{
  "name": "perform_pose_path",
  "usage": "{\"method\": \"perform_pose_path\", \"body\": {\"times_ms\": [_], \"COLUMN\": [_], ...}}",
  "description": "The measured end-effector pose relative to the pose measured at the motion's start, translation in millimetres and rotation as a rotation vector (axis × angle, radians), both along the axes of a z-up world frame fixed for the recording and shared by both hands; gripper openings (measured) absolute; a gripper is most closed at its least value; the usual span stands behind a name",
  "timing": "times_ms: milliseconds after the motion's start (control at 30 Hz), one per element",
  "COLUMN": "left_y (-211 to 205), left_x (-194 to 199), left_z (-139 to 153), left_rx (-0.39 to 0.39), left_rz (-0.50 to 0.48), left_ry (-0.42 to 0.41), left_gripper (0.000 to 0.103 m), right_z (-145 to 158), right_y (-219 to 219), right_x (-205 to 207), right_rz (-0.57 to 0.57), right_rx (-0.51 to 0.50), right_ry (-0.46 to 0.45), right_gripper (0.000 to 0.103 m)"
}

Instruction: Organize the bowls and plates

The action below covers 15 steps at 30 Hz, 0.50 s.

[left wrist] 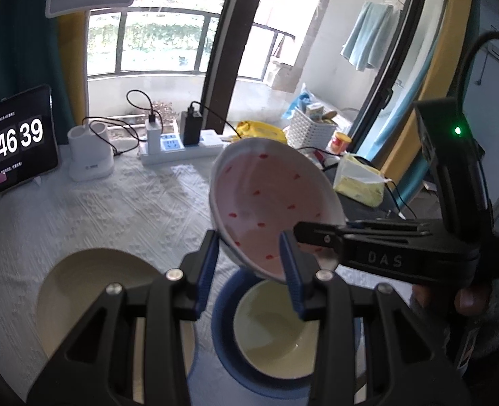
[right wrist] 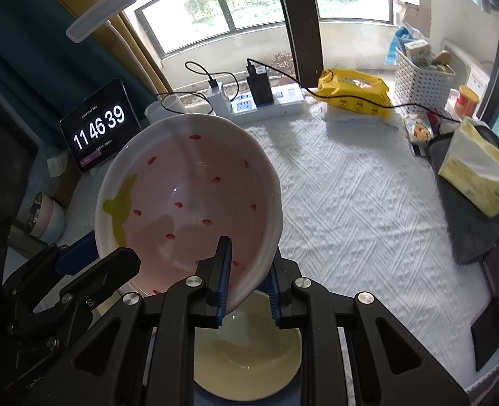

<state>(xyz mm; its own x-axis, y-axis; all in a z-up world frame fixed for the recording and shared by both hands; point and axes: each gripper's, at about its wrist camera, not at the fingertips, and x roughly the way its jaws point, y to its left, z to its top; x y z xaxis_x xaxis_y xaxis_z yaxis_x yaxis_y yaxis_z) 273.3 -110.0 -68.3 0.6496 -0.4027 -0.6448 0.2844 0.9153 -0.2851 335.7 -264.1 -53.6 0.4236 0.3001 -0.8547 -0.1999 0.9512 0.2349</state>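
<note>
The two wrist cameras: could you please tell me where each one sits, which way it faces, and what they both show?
Left wrist: sits on the left gripper, looking down past its blue fingers closed on the strawberry-pattern bowl; the right gripper and a hand show.
Right wrist: sits on the right gripper, looking steeply down, clamping that bowl's rim; the left gripper shows.
Shared: the bowl, the blue-rimmed bowl below, the clock tablet, the power strip, the window.

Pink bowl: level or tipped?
Tipped. The pink bowl hangs steeply on edge, its inside facing both cameras, rim pinched by both claws above the cream bowl.
</note>
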Motion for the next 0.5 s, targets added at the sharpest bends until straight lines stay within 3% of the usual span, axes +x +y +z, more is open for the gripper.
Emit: {"method": "perform_pose_path", "body": {"times_ms": [500], "left_y": [-10], "left_x": [-35], "left_z": [-5], "left_rx": [0.001], "left_rz": [-0.062], "left_ry": [0.014], "left_gripper": [0.038], "right_z": [-11], "right_y": [-12], "right_x": [-42], "right_rz": [-0.034], "right_rx": [0.001], "right_ry": [0.028], "right_gripper": [0.021]}}
